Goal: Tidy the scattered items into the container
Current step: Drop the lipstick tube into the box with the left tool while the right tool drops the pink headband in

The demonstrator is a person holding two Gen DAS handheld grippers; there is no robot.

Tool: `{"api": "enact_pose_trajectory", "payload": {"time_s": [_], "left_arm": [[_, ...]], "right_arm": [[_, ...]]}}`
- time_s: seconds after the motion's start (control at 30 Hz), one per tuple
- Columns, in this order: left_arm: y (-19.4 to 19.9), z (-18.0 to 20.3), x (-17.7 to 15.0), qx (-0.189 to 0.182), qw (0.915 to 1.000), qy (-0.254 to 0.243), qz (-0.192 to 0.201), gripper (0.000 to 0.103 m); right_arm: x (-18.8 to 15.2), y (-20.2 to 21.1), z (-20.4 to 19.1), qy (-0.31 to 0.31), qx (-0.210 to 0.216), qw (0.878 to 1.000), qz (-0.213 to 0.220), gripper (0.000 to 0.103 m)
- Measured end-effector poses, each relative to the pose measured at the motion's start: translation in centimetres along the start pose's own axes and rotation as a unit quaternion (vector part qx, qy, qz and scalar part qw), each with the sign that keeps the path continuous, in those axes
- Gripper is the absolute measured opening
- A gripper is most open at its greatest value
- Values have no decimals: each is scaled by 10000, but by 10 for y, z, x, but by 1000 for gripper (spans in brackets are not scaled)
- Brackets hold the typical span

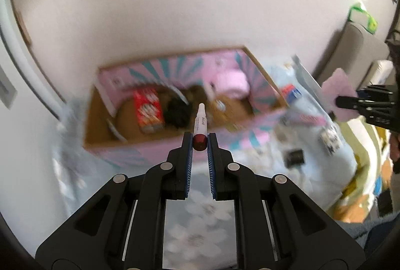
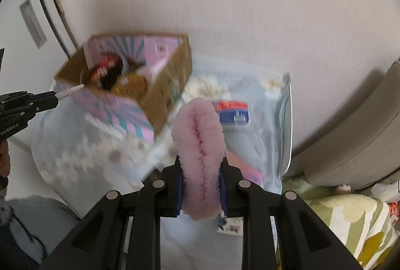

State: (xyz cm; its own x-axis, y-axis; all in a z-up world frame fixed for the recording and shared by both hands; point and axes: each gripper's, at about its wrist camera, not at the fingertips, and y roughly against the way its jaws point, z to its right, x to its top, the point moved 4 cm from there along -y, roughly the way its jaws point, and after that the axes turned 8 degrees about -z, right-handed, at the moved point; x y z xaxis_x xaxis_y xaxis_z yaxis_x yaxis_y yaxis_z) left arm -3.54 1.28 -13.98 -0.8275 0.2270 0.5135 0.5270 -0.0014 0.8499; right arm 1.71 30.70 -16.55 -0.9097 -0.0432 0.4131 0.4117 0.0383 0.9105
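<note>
Carrying is the step in hand; the left gripper (image 1: 200,142) is clamped on a white marker (image 1: 201,120) by its red end, its tip pointing toward the cardboard box (image 1: 160,152), just short of the near wall; the right gripper (image 2: 201,185) pinches a fluffy pink cloth (image 2: 198,140), held to the right of the box and well clear of it; a small blue packet (image 2: 233,114) lies on the tabletop (image 2: 75,145) right of the box, not yet collected; next, each load probably needs bringing over the open box, above the things already inside, before the jaws let go; dropping short would land it on the rim.
</note>
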Motion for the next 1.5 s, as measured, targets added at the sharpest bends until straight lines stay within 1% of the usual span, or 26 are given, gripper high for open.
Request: {"api": "enact_pose_trajectory", "payload": {"time_s": [0.03, 0.07, 0.13, 0.2, 0.27, 0.33, 0.43, 0.63, 0.77, 0.8, 0.83, 0.87, 0.9, 0.93, 0.97, 1.0, 1.03, 1.13, 1.33, 1.5], "left_arm": [[1, -9, 9, 123, 9999, -21, 80, 10], [2, -15, 12, 175, 9998, -31, 106, 10], [-9, -29, 25, 243, 9997, -11, 25, 10], [-18, -37, 33, 234, 9997, 88, -34, 10], [-32, -48, 44, 130, 9996, 217, -84, 10], [-43, -52, 46, 109, 9995, 244, -151, 10], [-60, -59, 47, 27, 9992, 245, -308, 10], [-83, -74, 49, -119, 9984, 251, -498, 10], [-93, -80, 54, -250, 9980, 212, -546, 11], [-95, -81, 55, -329, 9978, 190, -544, 22], [-96, -81, 56, -366, 9975, 168, -577, 36], [-98, -85, 57, -73, 9978, 200, -625, 59], [-98, -87, 58, 79, 9978, 212, -629, 73], [-97, -92, 57, 14, 9981, 229, -577, 75], [-96, -94, 57, -165, 9980, 270, -546, 76], [-95, -97, 57, -296, 9975, 344, -533, 79], [-95, -102, 56, -322, 9969, 456, -548, 81], [-93, -106, 55, -369, 9965, 539, -528, 82], [-88, -101, 51, -322, 9969, 526, -491, 82], [-73, -88, 48, -356, 9982, 373, -319, 82]], "right_arm": [[9, 6, -4, -27, 63, 9999, 98, 21], [15, 13, -8, -21, 97, 9998, 170, 21], [37, 22, -23, 82, 169, 9992, 345, 21], [56, 23, -39, 201, 235, 9985, 459, 22], [79, 15, -62, 350, 378, 9970, 571, 22], [99, -1, -81, 330, 617, 9963, 501, 22], [123, -28, -105, 279, 744, 9964, 295, 22], [148, -78, -141, 265, 789, 9965, -120, 21], [156, -94, -154, 308, 726, 9965, -273, 22], [157, -97, -155, 319, 710, 9965, -292, 23], [160, -100, -157, 314, 670, 9967, -322, 27], [161, -102, -158, 298, 629, 9970, -332, 32], [161, -103, -159, 278, 593, 9973, -339, 44], [164, -103, -159, 225, 530, 9979, -306, 52], [162, -102, -154, 158, 421, 9987, -259, 56], [163, -102, -150, 93, 366, 9990, -225, 63], [165, -100, -144, -22, 421, 9989, -187, 67], [163, -92, -133, -283, 672, 9973, -106, 71], [156, -84, -119, -522, 651, 9965, -67, 71], [146, -72, -113, -562, 600, 9966, 44, 71]]}}
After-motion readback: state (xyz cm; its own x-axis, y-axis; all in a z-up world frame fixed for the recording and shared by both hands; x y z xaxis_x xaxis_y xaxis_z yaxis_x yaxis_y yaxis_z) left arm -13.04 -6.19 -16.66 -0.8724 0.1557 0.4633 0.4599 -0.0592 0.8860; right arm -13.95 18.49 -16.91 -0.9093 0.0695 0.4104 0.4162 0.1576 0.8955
